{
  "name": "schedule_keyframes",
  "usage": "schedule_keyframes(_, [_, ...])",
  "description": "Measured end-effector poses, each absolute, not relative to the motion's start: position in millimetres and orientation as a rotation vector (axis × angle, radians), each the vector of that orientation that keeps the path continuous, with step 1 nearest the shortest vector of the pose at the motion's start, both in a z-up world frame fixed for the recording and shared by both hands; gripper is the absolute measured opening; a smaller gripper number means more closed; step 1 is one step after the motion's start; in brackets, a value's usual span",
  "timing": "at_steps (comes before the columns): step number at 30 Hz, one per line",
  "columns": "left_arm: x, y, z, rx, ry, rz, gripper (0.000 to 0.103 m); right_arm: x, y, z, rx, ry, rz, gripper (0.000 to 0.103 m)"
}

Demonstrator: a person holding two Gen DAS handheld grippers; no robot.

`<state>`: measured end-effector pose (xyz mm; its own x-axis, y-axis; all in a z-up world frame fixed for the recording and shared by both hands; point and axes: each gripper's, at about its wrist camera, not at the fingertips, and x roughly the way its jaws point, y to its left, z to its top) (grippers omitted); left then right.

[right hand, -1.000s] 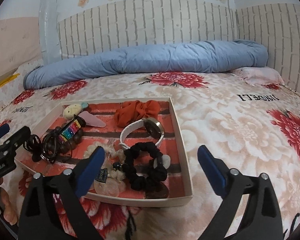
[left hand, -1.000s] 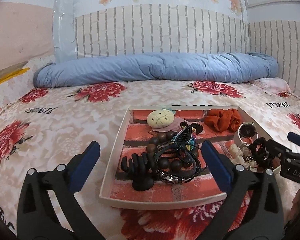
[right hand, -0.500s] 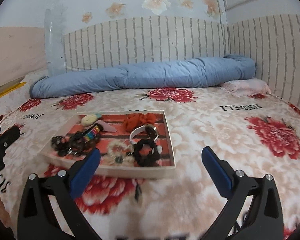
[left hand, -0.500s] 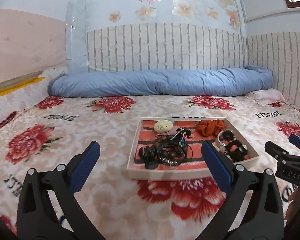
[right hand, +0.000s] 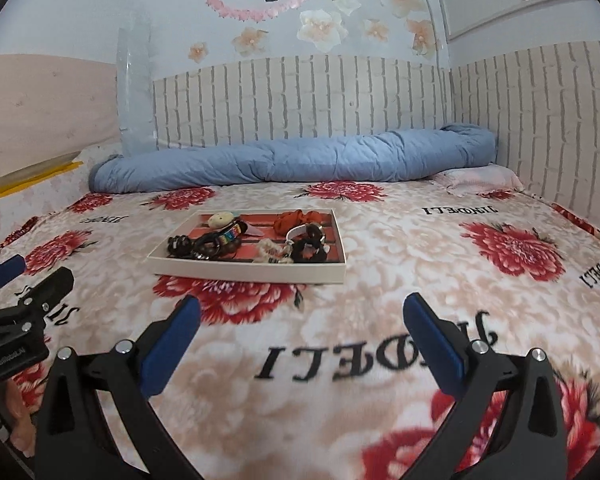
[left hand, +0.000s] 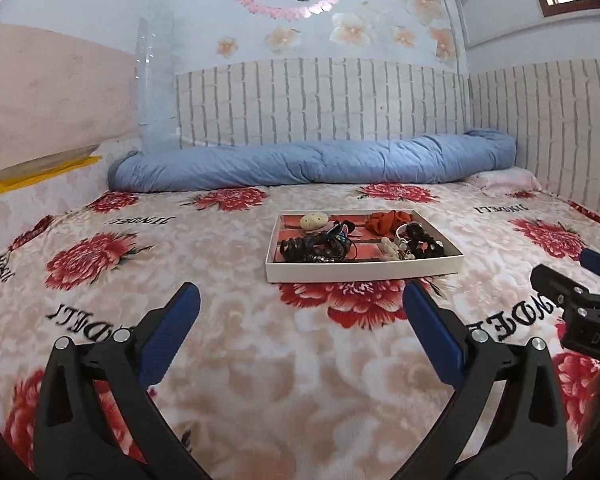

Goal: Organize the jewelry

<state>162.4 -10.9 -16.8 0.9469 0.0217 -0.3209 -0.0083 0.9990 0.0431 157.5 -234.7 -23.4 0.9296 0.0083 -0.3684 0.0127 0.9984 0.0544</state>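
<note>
Both your blue-padded left gripper [left hand: 300, 320] and right gripper [right hand: 300, 328] are spread wide and empty, well back from the shallow white jewelry tray [left hand: 364, 270] on the floral blanket [left hand: 220, 248]. Everything's tangled, so pick one loose piece, maybe the orange fabric scrunchie [right hand: 294, 220].

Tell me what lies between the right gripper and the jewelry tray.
Only bare floral blanket between the right gripper and the tray, per the right wrist view.

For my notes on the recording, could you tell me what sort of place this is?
Most likely a bedroom: a bed under a red-flowered cream blanket, a rolled blue quilt along the brick-patterned wall, and a shallow white jewelry tray on the blanket.
</note>
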Motion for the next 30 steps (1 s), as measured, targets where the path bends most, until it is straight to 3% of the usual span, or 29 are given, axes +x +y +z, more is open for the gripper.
schedule_keyframes(7, [132.2, -14.6, -31.0, 0.097, 0.221, 0.07, 0.098, 140.5, -233.6, -39.3, 0.047, 0.344, -0.007, 0.099])
schedule_keyframes(30, [147.5, -2.1, -51.0, 0.02, 0.312, 0.043, 0.098, 142.4, -230.6, -57.6, 0.042, 0.347, -0.025, 0.099])
